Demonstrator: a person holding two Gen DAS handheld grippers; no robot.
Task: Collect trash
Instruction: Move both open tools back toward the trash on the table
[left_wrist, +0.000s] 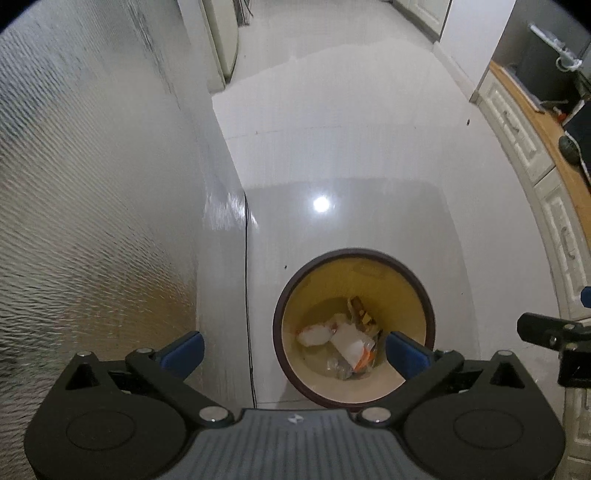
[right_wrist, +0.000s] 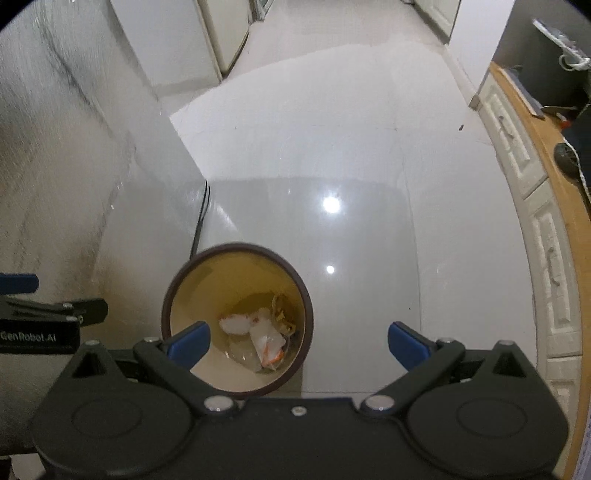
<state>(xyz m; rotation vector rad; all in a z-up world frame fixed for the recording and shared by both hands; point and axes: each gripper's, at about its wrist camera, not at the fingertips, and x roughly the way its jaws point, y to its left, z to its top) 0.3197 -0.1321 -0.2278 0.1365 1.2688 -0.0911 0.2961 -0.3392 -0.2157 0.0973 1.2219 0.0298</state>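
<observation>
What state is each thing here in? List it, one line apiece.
Left gripper: open, holding nothing.
Right gripper: open, holding nothing.
Trash bin: upright on the floor, no lid, partly filled.
Trash: lying at the bottom of the bin.
Cabinet drawers: shut.

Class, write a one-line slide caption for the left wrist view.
Open left gripper hovers empty above a round bin holding wrappers on a glossy floor.
</observation>
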